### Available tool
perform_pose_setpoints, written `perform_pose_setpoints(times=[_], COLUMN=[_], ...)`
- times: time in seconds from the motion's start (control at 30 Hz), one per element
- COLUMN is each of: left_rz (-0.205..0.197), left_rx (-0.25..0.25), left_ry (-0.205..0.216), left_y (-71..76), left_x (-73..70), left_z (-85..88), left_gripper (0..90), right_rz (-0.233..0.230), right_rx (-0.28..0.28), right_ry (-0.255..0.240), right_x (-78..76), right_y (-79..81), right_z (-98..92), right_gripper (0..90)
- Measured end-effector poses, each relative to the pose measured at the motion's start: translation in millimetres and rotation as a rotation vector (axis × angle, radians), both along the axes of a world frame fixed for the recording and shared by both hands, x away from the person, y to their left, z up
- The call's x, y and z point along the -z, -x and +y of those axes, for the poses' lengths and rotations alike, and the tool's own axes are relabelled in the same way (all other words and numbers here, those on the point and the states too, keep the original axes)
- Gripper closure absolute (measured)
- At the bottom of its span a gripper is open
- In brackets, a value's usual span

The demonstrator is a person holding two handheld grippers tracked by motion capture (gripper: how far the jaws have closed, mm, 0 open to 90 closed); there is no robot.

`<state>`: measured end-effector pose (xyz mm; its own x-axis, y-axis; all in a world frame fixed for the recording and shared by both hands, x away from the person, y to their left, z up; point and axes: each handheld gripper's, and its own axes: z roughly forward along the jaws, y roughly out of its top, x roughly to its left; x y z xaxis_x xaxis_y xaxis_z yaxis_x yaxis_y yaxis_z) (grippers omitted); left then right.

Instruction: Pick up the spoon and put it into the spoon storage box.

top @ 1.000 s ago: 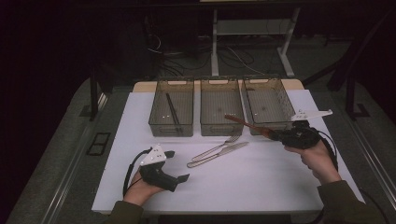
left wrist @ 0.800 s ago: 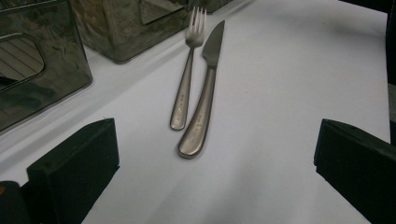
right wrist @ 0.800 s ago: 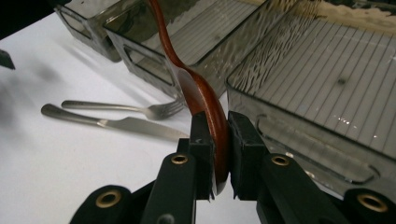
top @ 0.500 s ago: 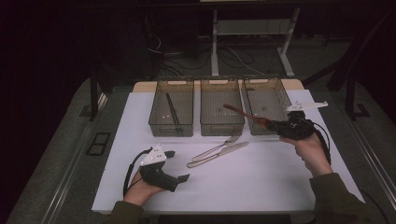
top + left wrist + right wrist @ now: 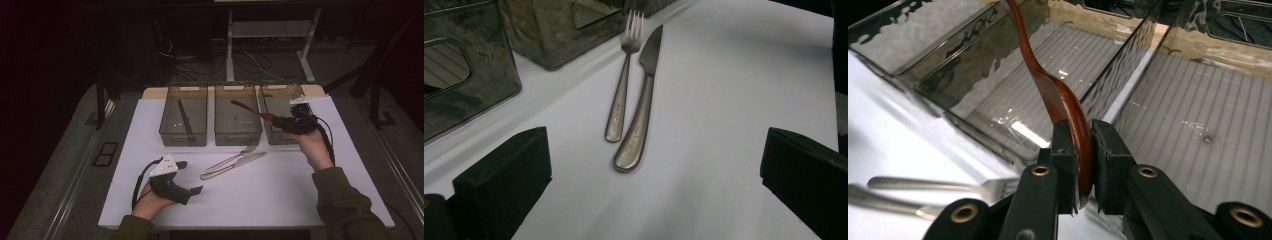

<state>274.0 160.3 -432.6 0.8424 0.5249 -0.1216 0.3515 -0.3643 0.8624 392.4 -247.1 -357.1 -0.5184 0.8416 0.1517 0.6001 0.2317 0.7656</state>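
In the lower left of the high view, we see the left hand-held gripper [image 5: 191, 177] resting low over the white desk [image 5: 280, 200], its jaws spread wide with nothing between them. Just beyond it, at the middle of the frame, a metal fork [image 5: 231, 159] and a knife [image 5: 234, 165] lie side by side on the desk, touching or nearly so, handles toward us; the left gripper view shows them straight ahead. At the right, the right hand-held gripper [image 5: 279, 122] is clenched on the bowl end of a brown wooden spoon [image 5: 250, 109], whose handle reaches up-left above the middle bin [image 5: 237, 137]. The right bin [image 5: 274, 135] sits beneath the gripper. Farther left, the left bin [image 5: 184, 137] holds a dark stick-like utensil [image 5: 185, 117].
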Motion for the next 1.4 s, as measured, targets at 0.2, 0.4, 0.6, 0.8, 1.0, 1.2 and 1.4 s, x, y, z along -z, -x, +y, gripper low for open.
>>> perform_pose_setpoints(times=[0.2,0.4,0.6,0.8,1.0,1.2,1.4], left_rz=[0.001,0.003,0.002,0.002,0.004,0.006,0.003], left_rx=[0.002,0.009,0.007,0.007,0.005,0.006,0.007], left_ry=[0.003,0.001,0.009,0.010,0.013,0.011,0.011], left_y=[-0.1,0.0,0.3,0.5,0.7,0.6,0.6], left_x=[-0.1,-0.1,-0.2,-0.5,-0.4,-0.4,-0.6], left_z=[-0.1,-0.6,-0.7,-0.6,-0.9,-1.1,-0.8], left_gripper=[0.0,0.0,0.0,0.0,0.0,0.0,0.0], right_rz=[0.011,0.030,0.052,0.059,0.069,0.070,0.065], right_rx=[0.012,0.026,0.038,0.026,0.025,0.001,-0.005], right_ry=[0.044,0.077,0.094,0.128,0.137,0.131,0.114], right_x=[-0.2,2.1,7.7,13.3,18.0,18.6,17.4], right_y=[-17.6,-33.7,-46.3,-51.1,-51.1,-49.9,-48.9], right_z=[19.9,34.9,50.0,65.2,70.3,72.6,72.6], right_gripper=[79.7,79.7,79.7,79.7,79.7,74.4,69.0])
